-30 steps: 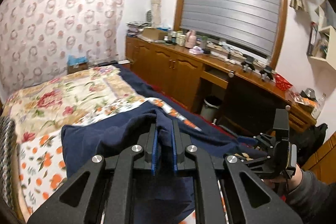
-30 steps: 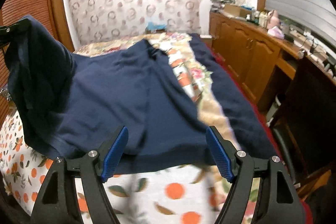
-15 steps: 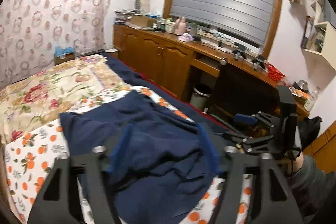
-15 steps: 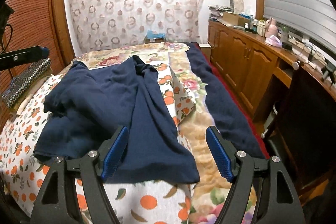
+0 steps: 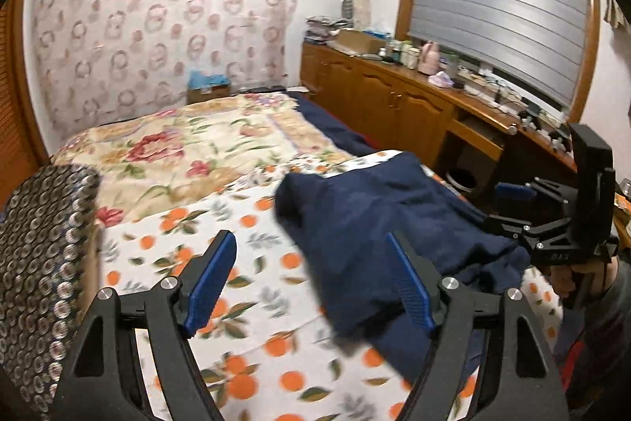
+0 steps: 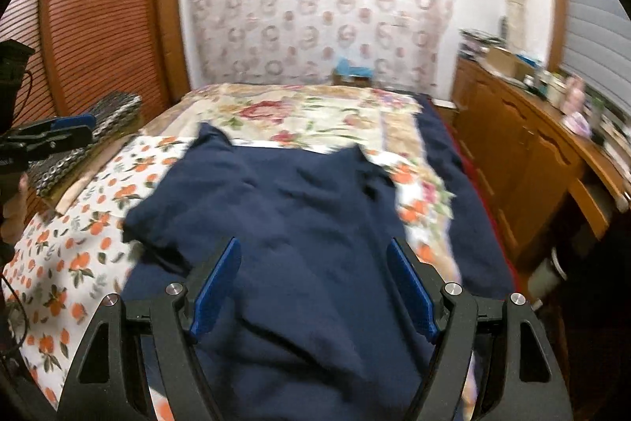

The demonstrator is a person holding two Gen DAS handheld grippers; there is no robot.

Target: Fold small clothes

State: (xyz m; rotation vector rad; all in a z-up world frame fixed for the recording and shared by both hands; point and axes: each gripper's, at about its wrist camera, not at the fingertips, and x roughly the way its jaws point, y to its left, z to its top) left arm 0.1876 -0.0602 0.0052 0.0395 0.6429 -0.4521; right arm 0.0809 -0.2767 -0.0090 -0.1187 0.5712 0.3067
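A navy blue garment (image 6: 299,223) lies rumpled on the orange-print sheet (image 6: 79,247) of the bed; in the left wrist view it (image 5: 378,223) lies to the right. My left gripper (image 5: 311,283) is open and empty above the sheet, just left of the garment. It also shows at the left edge of the right wrist view (image 6: 59,135). My right gripper (image 6: 313,287) is open and empty, low over the near part of the garment. It also shows at the right of the left wrist view (image 5: 524,200).
A floral quilt (image 5: 189,148) covers the far part of the bed. A dark patterned cushion (image 5: 39,243) lies at the bed's left side. Wooden cabinets (image 5: 394,105) with clutter run along the right wall. A slatted wooden door (image 6: 102,14) stands at the left.
My left gripper opened and let go of the garment, which dropped onto the bed. The left gripper swung left over the sheet. My right gripper stayed open and moved lower over the cloth.
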